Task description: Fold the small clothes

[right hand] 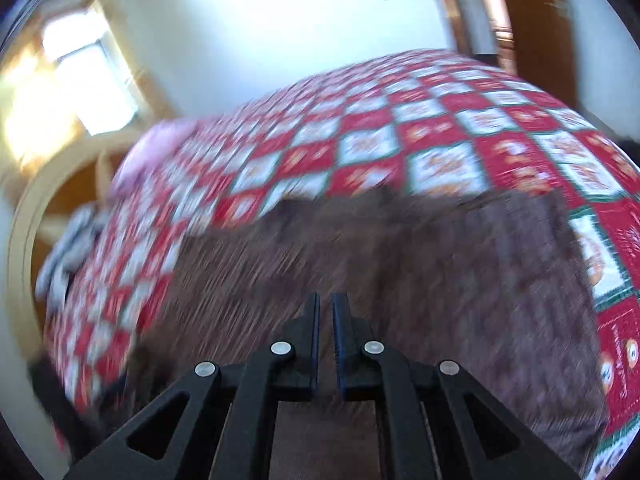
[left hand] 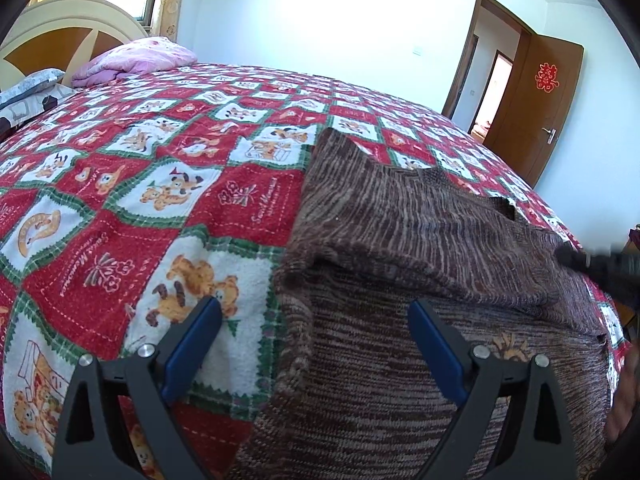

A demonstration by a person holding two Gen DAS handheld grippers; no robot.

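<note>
A brown striped knitted garment [left hand: 400, 232] lies on the red, white and green checked bedspread [left hand: 160, 160]. Its upper part is folded down over the lower part. My left gripper [left hand: 316, 306] hovers open over the garment's left edge, one finger above the bedspread and the other above the knit, holding nothing. At the right edge of the left wrist view, the right gripper [left hand: 596, 266] is a dark blur over the folded part. The right wrist view is motion-blurred. There my right gripper [right hand: 326, 300] is shut above the garment [right hand: 420, 272], and I see no cloth between its pads.
A pink quilt [left hand: 140, 56] and grey patterned bedding [left hand: 28, 88] lie by the cream headboard [left hand: 60, 28] at the far left. A brown door [left hand: 536, 112] stands open beyond the bed's far right corner. Bare bedspread [right hand: 400, 120] stretches beyond the garment.
</note>
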